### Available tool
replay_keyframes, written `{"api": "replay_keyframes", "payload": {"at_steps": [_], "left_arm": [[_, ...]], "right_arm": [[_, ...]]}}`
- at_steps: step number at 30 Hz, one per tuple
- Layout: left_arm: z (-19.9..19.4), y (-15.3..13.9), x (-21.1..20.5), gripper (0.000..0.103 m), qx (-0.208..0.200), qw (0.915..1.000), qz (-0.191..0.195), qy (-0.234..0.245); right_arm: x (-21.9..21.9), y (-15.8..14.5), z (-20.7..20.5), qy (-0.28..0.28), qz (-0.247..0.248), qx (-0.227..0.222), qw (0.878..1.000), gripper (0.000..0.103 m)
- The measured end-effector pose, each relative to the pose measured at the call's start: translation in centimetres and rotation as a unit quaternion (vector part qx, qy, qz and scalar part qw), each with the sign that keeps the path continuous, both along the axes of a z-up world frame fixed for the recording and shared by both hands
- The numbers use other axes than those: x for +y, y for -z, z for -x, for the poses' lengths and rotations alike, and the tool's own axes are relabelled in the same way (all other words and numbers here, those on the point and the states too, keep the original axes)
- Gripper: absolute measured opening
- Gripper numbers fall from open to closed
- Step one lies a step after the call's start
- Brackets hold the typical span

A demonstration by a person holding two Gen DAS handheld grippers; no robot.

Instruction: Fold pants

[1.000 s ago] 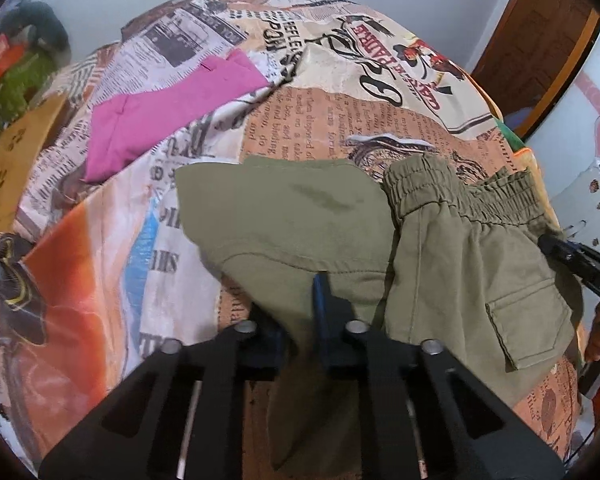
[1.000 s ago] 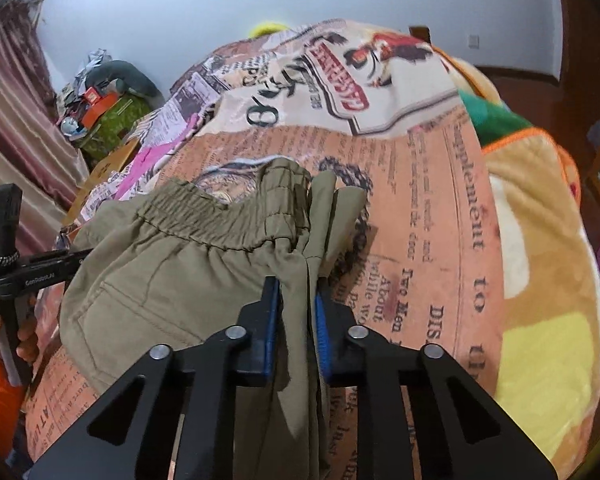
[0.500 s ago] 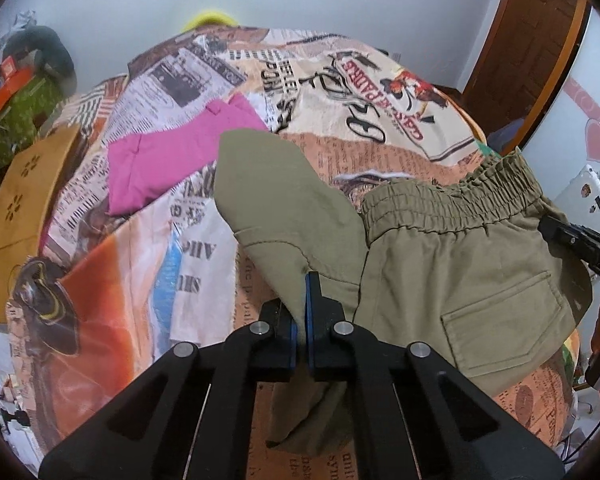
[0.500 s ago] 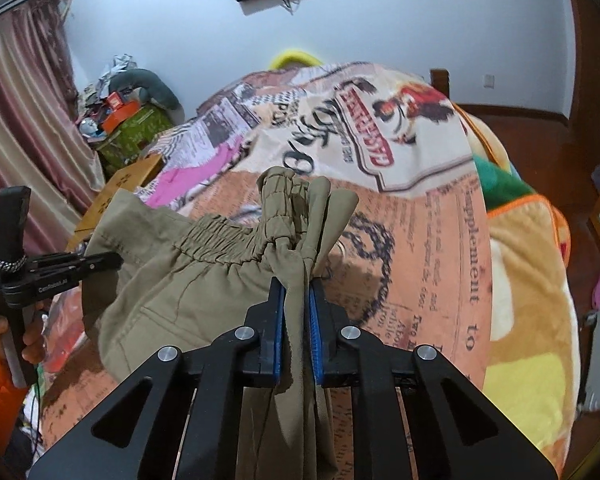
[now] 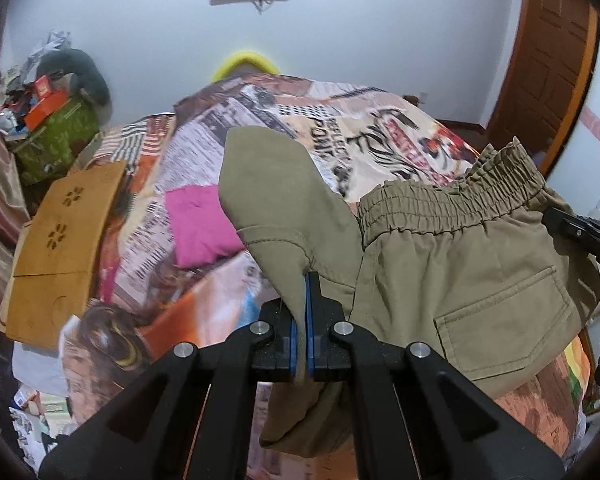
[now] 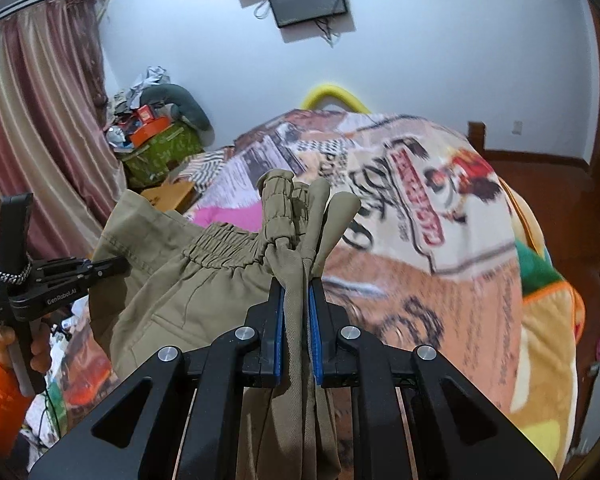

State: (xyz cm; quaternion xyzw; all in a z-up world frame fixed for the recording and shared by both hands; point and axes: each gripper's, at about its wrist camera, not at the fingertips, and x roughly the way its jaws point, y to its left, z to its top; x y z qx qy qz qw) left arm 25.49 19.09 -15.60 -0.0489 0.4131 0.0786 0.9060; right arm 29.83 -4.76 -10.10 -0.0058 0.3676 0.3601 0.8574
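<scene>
Pants (image 5: 452,264), olive green with an elastic waistband, hang lifted above the bed, stretched between both tools! The left gripper (image 5: 300,328) is clamped tight on a thin hemmed edge of the fabric, blue pads (image 5: 294,340) pressed nearly together with the cloth pinched between them. The right gripper (image 6: 297,316) is closed on a thicker bunch, the gathered waistband end, several folds squeezed between its blue pads and poking up beyond the tips. A back pocket faces the left camera.

Below, the bedspread (image 5: 380,128) with its newspaper print covers the bed. A pink garment (image 5: 198,224) lies on it, behind the raised flap of fabric. A cardboard box (image 5: 64,236) sits at the bed's left edge. A hand in an orange sleeve (image 6: 0,392) grips the left tool's handle.
</scene>
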Motion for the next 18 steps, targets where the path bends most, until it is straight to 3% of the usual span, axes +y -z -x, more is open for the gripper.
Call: {"api": "replay_keyframes", "payload": {"at_steps": [12, 18], "left_arm": [[-2.9, -2.5, 8.5, 0.003, -0.04, 0.9974, -0.025, -0.055], [-6.1, -1.6, 12.7, 0.003, -0.044, 0.9954, -0.032, -0.078]], "right_arm": [[9.2, -2.2, -3.6, -0.025, -0.005, -0.039, 0.999, 0.009], [13.6, -2.0, -6.2, -0.025, -0.005, -0.05, 0.998, 0.009]]}}
